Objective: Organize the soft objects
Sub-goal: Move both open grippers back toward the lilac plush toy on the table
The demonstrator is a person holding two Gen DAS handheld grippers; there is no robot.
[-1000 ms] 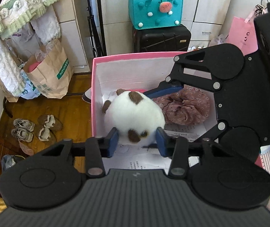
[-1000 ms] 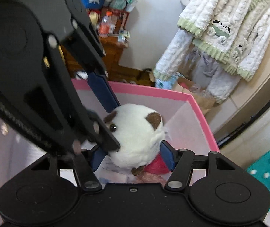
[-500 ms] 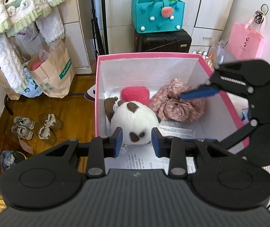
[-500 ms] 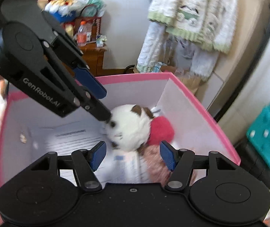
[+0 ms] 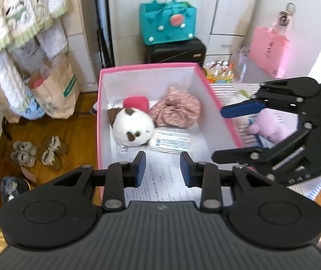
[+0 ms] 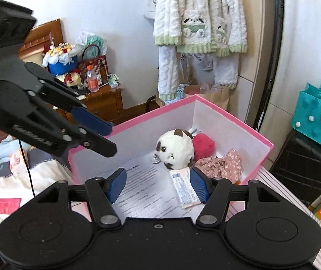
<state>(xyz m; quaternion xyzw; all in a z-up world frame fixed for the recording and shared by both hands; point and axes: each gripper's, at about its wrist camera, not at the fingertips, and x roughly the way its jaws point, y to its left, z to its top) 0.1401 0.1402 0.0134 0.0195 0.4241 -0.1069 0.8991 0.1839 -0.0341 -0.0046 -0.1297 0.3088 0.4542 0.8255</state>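
Soft objects sit together in the pink box [image 5: 214,103], white inside, paper lining its floor. Largest of them, a crumpled floral cloth [image 5: 176,110], lies at the far right of the floor. White plush toy with brown patches [image 5: 133,129] lies at far left, touching a red plush ball [image 5: 137,103] behind it; the cloth is just beside both. A flat white packet [image 5: 171,140] lies on the paper in front of the toy.

Left gripper [image 5: 162,172] hangs over the box's near end, pads drawn to a narrow gap, nothing between them; its jaws have just been closing. Toy lies beyond its tips, apart from them.

Right gripper [image 6: 158,186] is spread partway and empty, above the paper, the toy ahead between its fingers' lines but untouched.

A purple plush [image 5: 268,123] lies outside the box, on striped fabric to its right.
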